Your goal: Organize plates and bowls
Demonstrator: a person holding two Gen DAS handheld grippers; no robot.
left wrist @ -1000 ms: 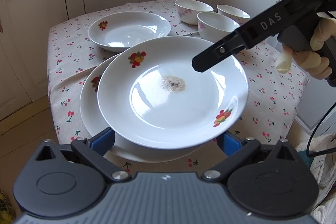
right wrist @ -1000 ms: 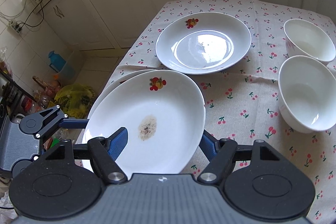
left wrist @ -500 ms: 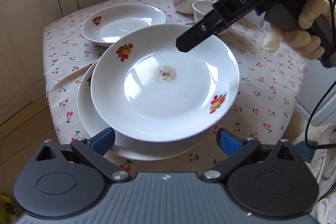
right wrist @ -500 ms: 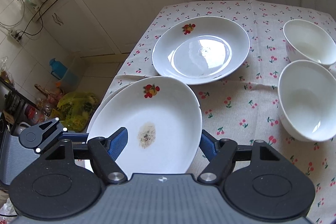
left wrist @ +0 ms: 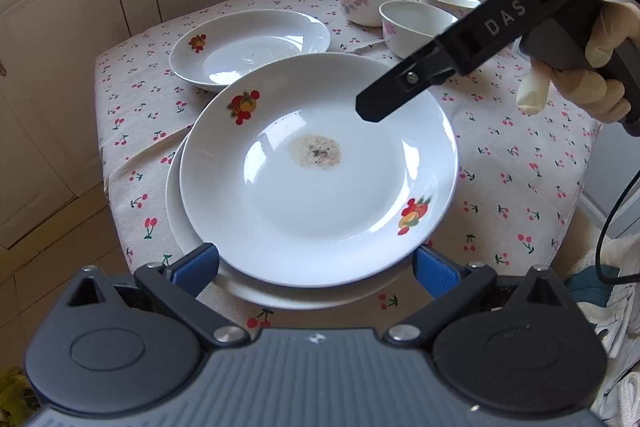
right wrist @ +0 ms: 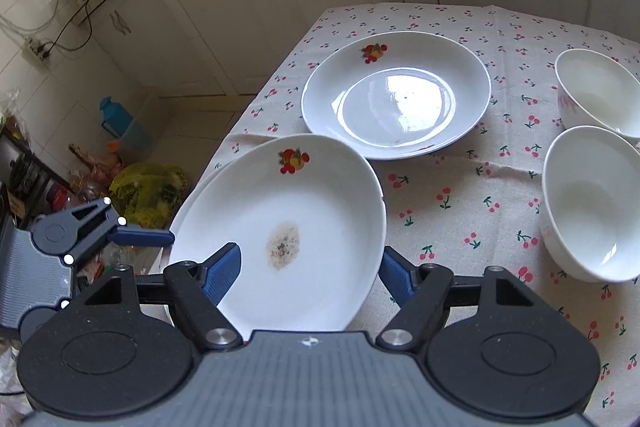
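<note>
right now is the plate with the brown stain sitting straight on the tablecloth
No, the stained plate rests on another white plate whose rim shows beneath it.

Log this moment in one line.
stained plate: atop lower plate | right gripper: fingers opening, plate rim between | left gripper: open

A white plate (left wrist: pixel 320 187) with fruit prints and a brownish stain in its middle sits on another plate (left wrist: pixel 180 223) at the frame's centre. A third plate (left wrist: pixel 248 47) lies behind, upper left; three white bowls (left wrist: pixel 412 23) cluster upper right.
</note>
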